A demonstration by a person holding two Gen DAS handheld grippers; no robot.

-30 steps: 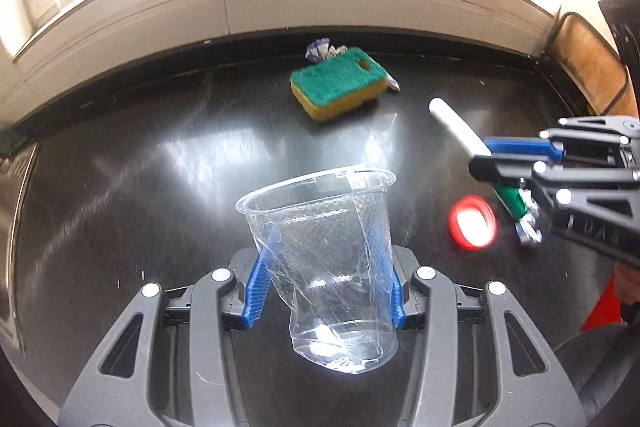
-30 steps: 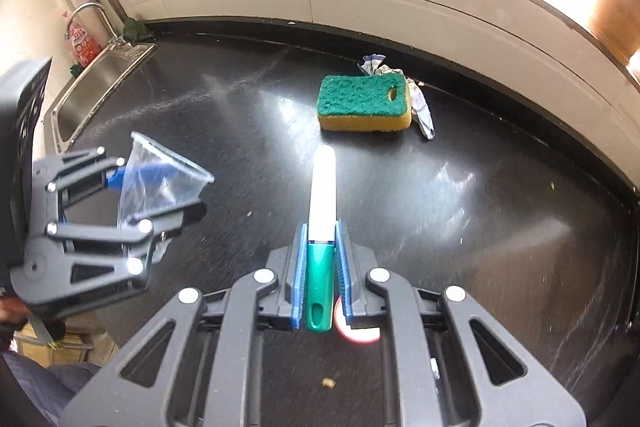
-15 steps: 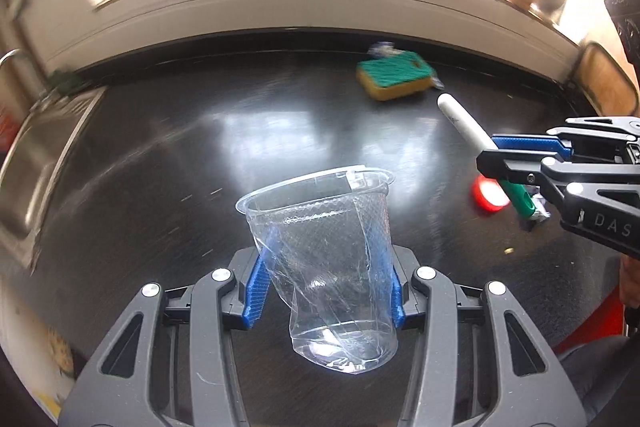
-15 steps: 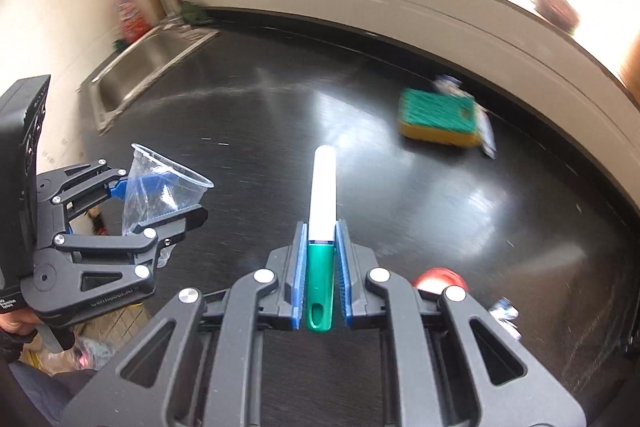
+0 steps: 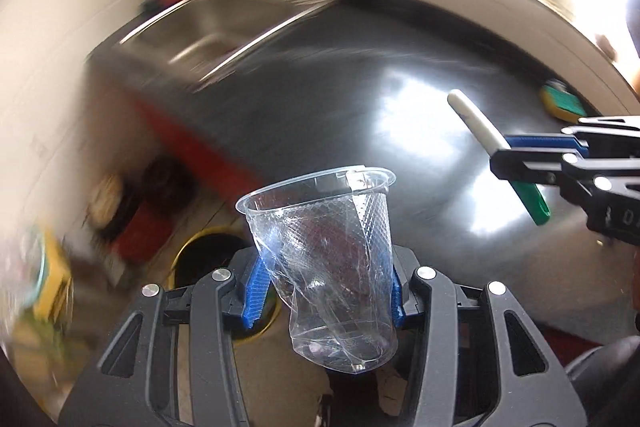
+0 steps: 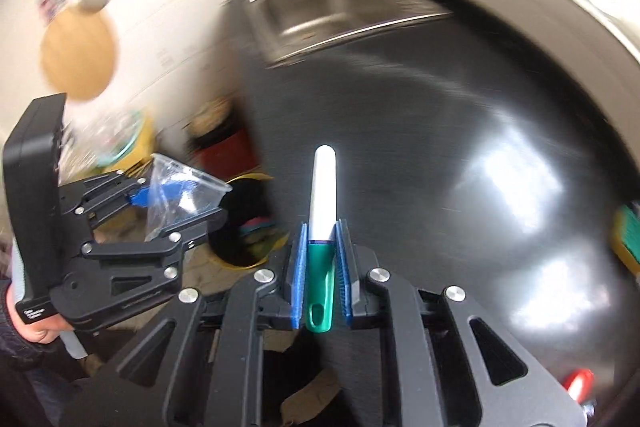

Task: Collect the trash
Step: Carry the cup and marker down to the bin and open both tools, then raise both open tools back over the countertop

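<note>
Two grippers are in view, each carrying one piece of trash. The left gripper (image 5: 326, 291), at the bottom centre of its own view, pinches one crumpled clear plastic cup (image 5: 332, 259) between its blue pads, rim up and slightly tilted. The right gripper (image 6: 320, 275), low centre in its view, is pressed together on one white-and-green marker (image 6: 322, 219), white end pointing up the frame. Each gripper also shows in the other's view: the right one at the right edge, the left one at the left edge. One yellow-rimmed black bin (image 6: 244, 223) sits on the floor left of centre in the right view, just beyond the black countertop (image 6: 460, 155). One steel sink (image 6: 332, 11) lies at the upper middle, one green-and-yellow sponge (image 6: 628, 235) at the right edge, one red cap (image 6: 578, 383) at the lower right. Lettering on both gripper bodies is too blurred to read.
</note>
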